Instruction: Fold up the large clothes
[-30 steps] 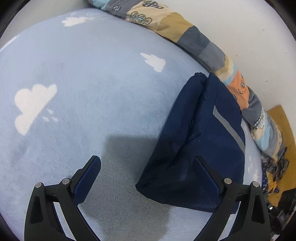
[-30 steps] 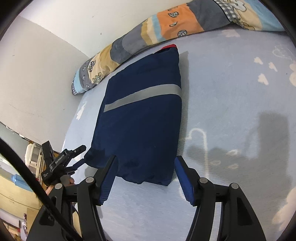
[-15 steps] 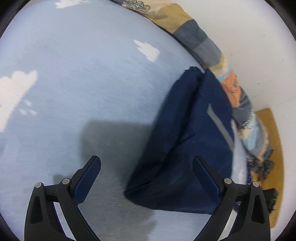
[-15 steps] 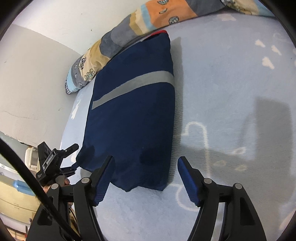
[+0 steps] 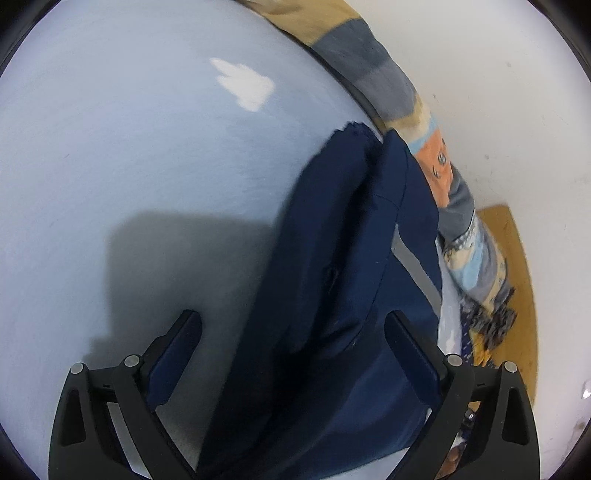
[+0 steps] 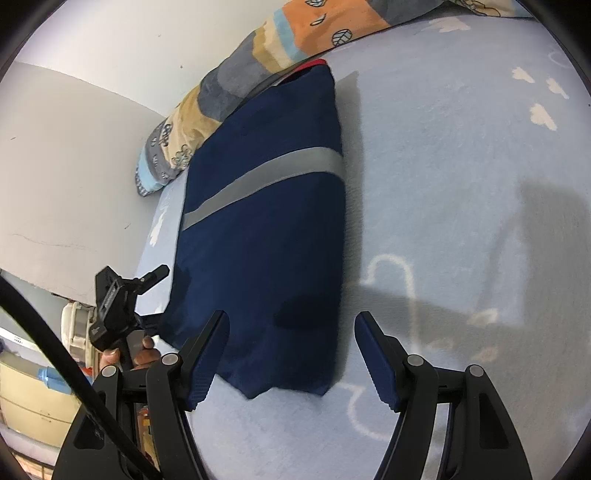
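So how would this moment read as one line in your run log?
stage: approaching folded navy garment | left gripper: open, garment between jaws | right gripper: open, just widened, over near edge

No writing, number or brand mark could be read with certainty in either view. The only lettering showed in the right wrist view, at the far left: a short line of pale print ran along the black body of the left tongs, held in a person's hand, but it was too small and too slanted to make out. The patchwork quilt along the wall carried small printed pictures of leaves and other shapes, and the light blue bed sheet bore white clouds; neither carried words.
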